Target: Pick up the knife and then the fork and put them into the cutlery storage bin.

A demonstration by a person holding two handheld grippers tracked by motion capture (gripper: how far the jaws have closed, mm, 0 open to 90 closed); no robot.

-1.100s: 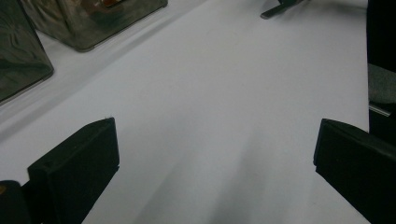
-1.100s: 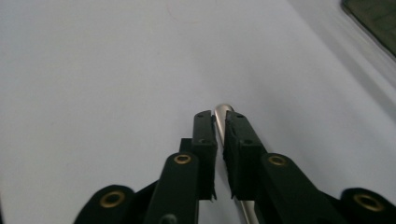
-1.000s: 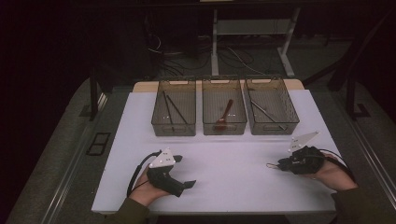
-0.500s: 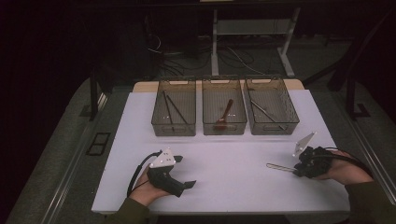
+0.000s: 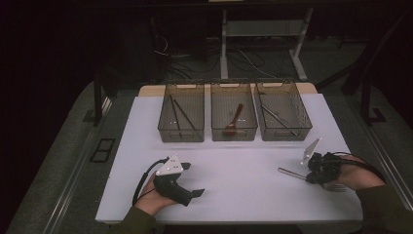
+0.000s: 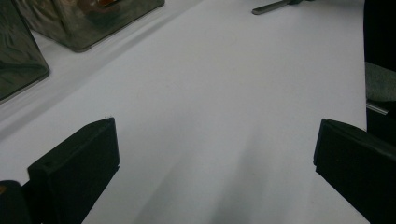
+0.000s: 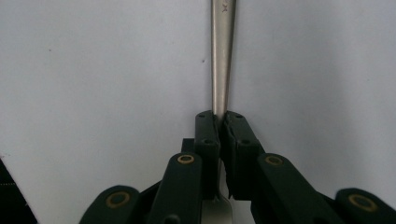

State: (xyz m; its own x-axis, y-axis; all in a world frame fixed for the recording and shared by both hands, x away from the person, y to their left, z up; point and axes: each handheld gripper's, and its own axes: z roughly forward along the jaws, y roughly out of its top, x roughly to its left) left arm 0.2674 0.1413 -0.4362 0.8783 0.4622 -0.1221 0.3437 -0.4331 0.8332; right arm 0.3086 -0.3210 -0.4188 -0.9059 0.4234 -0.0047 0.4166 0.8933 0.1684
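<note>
The white tabletop (image 5: 234, 195) is seen from above with three clear bins in a row along its far side. Two dark sticks are held in the left bin (image 5: 181, 113), a brown wooden spoon (image 5: 234, 118) lies in the middle bin (image 5: 234, 113), and thin metal pieces lie in the right bin (image 5: 283, 112)

The left gripper (image 5: 194, 194) is rested on the near left part of the tabletop, well apart from the bins. In the left gripper view its jaws are seen set wide apart, with nothing but bare white surface between them.

The right gripper (image 5: 311, 174) is held low at the near right of the tabletop. A metal utensil (image 5: 291, 172) lies flat on the surface there. Its slim handle reaches out from the jaws toward the middle of the tabletop, and its broader end shows on the other side of the gripper, beside the hand. In the right gripper view the utensil (image 7: 222, 65) runs straight up and away from the jaw tips, and it is clamped at its narrow neck, with the wider part seen below between the black jaw arms. The jaws have just been closing, and both pads are now pressed against the metal from either side
</note>
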